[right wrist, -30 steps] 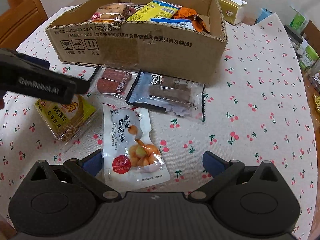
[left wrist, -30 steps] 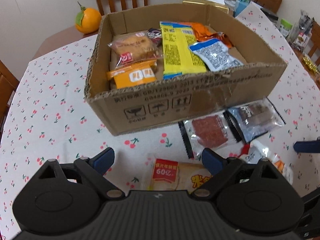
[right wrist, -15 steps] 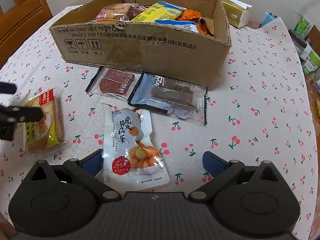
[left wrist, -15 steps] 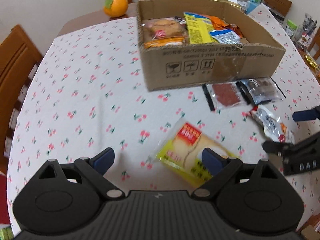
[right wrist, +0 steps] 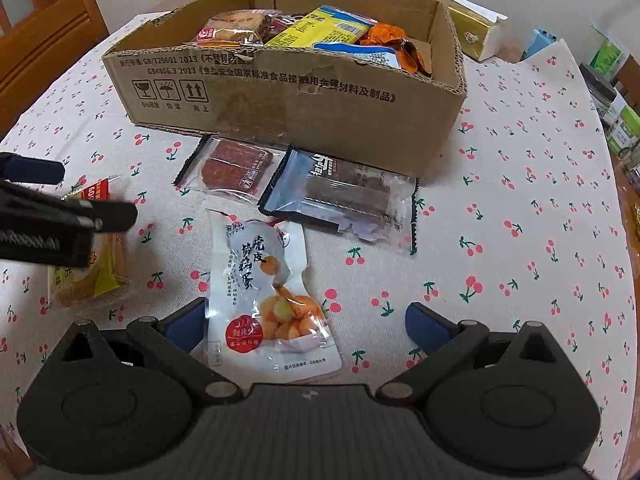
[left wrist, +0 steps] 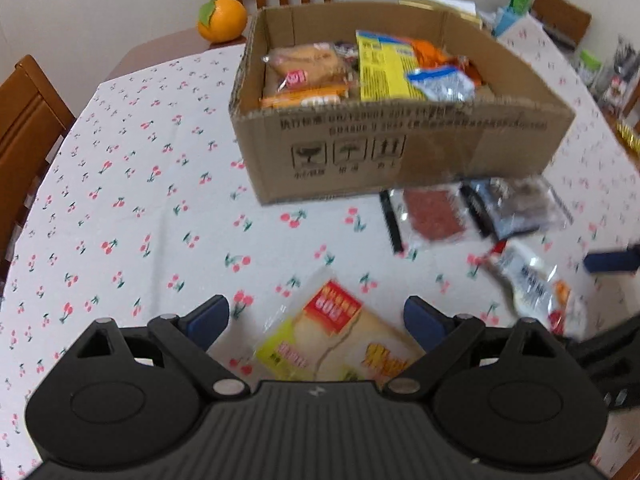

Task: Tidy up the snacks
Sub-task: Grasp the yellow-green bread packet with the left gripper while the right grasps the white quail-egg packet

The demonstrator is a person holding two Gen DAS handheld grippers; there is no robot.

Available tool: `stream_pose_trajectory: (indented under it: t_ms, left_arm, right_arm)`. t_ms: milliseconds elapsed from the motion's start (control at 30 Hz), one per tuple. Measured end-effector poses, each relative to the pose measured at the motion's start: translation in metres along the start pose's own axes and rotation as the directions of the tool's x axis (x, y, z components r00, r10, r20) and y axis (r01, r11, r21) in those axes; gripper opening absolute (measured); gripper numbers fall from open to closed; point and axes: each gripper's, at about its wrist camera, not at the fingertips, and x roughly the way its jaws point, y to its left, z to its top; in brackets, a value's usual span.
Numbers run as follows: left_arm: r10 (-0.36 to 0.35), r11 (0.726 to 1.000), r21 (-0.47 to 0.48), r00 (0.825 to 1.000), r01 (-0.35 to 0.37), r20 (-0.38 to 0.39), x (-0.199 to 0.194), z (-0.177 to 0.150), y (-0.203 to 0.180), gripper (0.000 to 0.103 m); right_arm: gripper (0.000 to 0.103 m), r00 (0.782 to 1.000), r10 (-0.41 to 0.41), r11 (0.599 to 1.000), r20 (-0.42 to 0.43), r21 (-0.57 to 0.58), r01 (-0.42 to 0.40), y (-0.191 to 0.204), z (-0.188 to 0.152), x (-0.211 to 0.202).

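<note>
My left tool (left wrist: 316,322) hangs open over the yellow bread packet (left wrist: 336,340); my right tool (right wrist: 306,326), open, straddles the white egg pouch (right wrist: 266,292).

My left-hand view was smeared: the print on the cardboard box (left wrist: 400,140) ran together, and the packets on the right of the tablecloth (left wrist: 120,200) blurred into streaks. My right-hand view stayed sharp, the box lettering (right wrist: 260,76) easy to read. Light was soft, even and indoor, fairly bright, with only faint shadows under the box and my tongs. Glare sat on the glossy egg packet (right wrist: 268,280) and the dark wrapper (right wrist: 340,200). Both views bent strongly at the edges and went black in the corners.
</note>
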Motion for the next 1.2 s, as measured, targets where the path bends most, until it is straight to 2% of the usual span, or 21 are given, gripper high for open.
stream_pose_trajectory:
  t_ms: [167,267,333,533,800,867,1000,1133,1200]
  left_arm:
    - [0.010,1.000,-0.021,1.000,-0.010,-0.025,-0.011,-0.024,0.020,0.094]
    - [-0.012,0.998,-0.058,0.998,0.008,-0.061,-0.008,-0.032,0.028,0.095]
    - [-0.013,0.997,-0.082,0.998,0.009,-0.054,-0.008,-0.034,0.029,0.096]
    - [-0.014,0.998,-0.068,0.999,0.012,-0.030,-0.006,-0.030,0.015,0.095]
    - [-0.010,0.996,-0.084,1.000,0.009,-0.013,-0.010,-0.030,0.008,0.081]
    - [-0.009,0.996,-0.085,1.000,0.008,-0.012,-0.011,-0.030,0.007,0.078]
    - [-0.007,0.996,-0.088,1.000,0.006,-0.011,-0.013,-0.029,0.008,0.070]
    - [-0.004,0.996,-0.094,1.000,0.003,-0.007,-0.014,-0.029,0.009,0.062]
    - [-0.005,0.996,-0.093,1.000,0.005,-0.006,-0.014,-0.029,0.009,0.061]
  right_arm:
    - [0.103,1.000,0.010,1.000,0.017,-0.019,-0.010,-0.001,-0.003,-0.001]
    - [0.103,0.999,0.017,0.999,0.030,-0.031,-0.016,-0.001,-0.004,-0.001]
    - [0.103,0.999,0.020,0.999,0.035,-0.037,-0.019,-0.001,-0.004,-0.001]
    - [0.103,0.999,0.030,0.998,0.025,-0.052,-0.029,0.001,-0.001,0.000]
    - [0.103,0.997,0.069,0.991,0.033,-0.116,-0.064,0.017,0.001,0.000]
    - [0.099,0.997,0.074,0.990,0.036,-0.122,-0.069,0.020,0.002,-0.001]
    - [0.085,0.995,0.084,0.989,0.046,-0.130,-0.077,0.021,0.006,-0.005]
    - [0.078,0.995,0.080,0.991,0.054,-0.116,-0.073,0.019,0.007,-0.006]
    - [0.073,0.996,0.074,0.991,0.054,-0.114,-0.068,0.019,0.008,-0.007]
